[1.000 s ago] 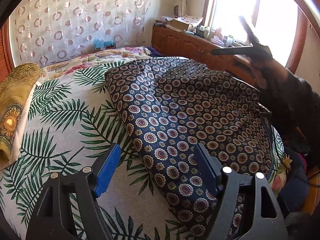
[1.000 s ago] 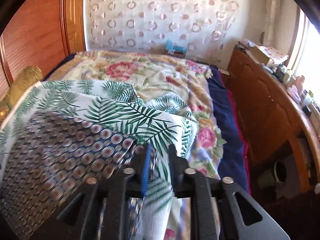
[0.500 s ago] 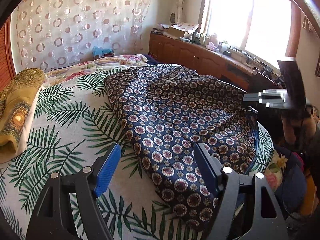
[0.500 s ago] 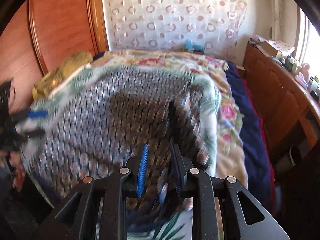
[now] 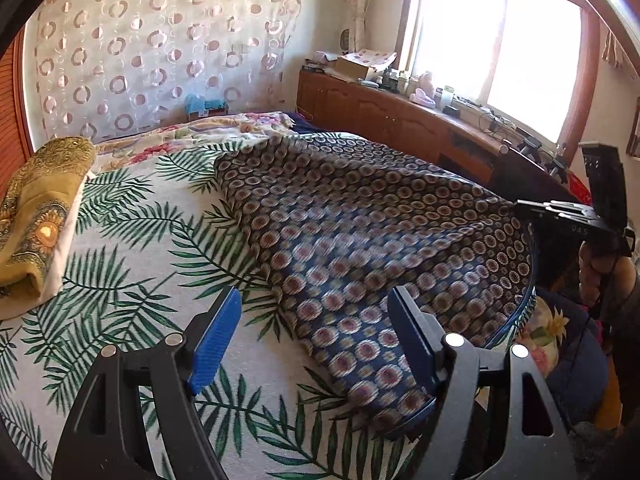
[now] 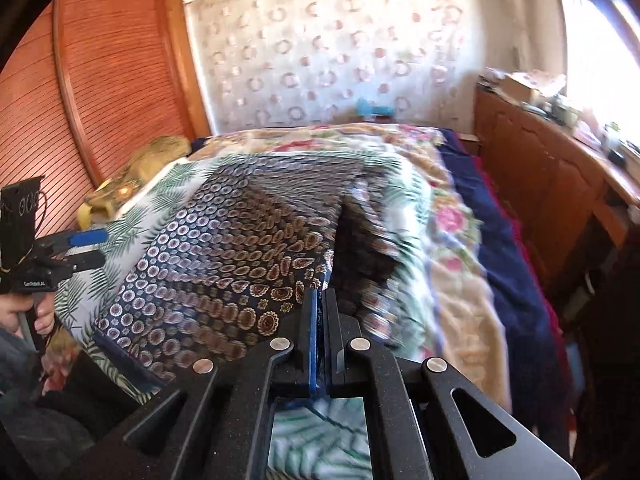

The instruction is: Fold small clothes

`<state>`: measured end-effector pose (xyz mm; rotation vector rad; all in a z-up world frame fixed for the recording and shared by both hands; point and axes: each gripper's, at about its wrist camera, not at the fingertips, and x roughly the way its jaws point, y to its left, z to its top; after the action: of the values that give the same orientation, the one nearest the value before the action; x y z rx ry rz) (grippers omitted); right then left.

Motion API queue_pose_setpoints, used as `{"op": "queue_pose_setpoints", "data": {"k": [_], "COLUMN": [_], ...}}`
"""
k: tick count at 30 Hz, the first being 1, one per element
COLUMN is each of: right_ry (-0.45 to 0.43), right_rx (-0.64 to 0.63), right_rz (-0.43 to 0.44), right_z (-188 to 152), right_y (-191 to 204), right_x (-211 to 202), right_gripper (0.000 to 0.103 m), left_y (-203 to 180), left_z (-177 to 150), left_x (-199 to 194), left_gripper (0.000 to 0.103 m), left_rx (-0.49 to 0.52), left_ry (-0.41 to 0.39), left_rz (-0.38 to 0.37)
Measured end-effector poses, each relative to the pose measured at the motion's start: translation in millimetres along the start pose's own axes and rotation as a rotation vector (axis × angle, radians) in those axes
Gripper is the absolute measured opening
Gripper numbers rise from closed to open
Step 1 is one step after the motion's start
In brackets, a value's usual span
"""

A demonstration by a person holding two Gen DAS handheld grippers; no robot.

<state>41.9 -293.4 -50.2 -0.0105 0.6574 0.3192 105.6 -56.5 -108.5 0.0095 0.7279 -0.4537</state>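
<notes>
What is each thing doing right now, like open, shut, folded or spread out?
Left gripper: jaws open, holding nothing.
Right gripper: jaws have just been closing, now shut on the navy patterned cloth.
Navy patterned cloth: spread over the bed, one edge pinched and lifted.
Yellow cloth: folded, lying on the bed.
Palm-leaf sheet: spread flat.

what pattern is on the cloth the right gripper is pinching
Dark navy cloth with small round medallion motifs, clearest in the left wrist view.
</notes>
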Motion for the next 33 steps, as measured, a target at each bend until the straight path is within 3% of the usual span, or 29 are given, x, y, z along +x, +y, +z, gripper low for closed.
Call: {"op": "queue_pose_setpoints", "data": {"k": [6,9,11,13,17,22,23,24,25,30,33], "right_ry": [0.063,0.015,-0.024,-0.029,0.027,0.114,0.118,0.113,0.105,-0.005,-0.059], "right_rx": [0.057,0.045,0.038,0.031,-0.020,-0.013,0.005,0.021,0.030,-0.027,0.069], "right_rz": [-0.056,-0.049,-0.043,-0.044,-0.077,-0.090,-0.077,-0.049,-0.012,0.096,0.168], "right_z": [-14,2,19,35,51,47,44,50,52,60,62], "right_y": [-19,-13,-11,-9,-4,-10,-15,-15,-14,5,2], "right_x": [11,12,15,27,67,95,95,101,95,49,19], "right_gripper": [0.002,0.018,0.036,0.041,0.041,0.041,0.039,0.029,0.001,0.001,0.001], "left_y": [-3,-3,-2,-1,-1,2,3,3,3,1,-1], "left_z": [-4,-7,-8,-10,-10,-13,-14,-14,-14,-14,-13], "left_x": [15,19,20,20,16,13,13,14,14,15,14], "left_gripper": [0.076,0.076,0.076,0.076,0.076,0.076,0.076,0.076,0.076,0.076,0.076], "left_rx": [0.000,-0.003,-0.009,-0.016,-0.020,-0.020,-0.024,-0.027,-0.029,-0.029,-0.026], "left_ry": [0.037,0.049,0.054,0.054,0.043,0.038,0.039,0.040,0.041,0.041,0.037], "left_rz": [-0.005,0.005,0.010,0.013,0.013,0.011,0.008,0.006,0.005,0.000,0.000]}}
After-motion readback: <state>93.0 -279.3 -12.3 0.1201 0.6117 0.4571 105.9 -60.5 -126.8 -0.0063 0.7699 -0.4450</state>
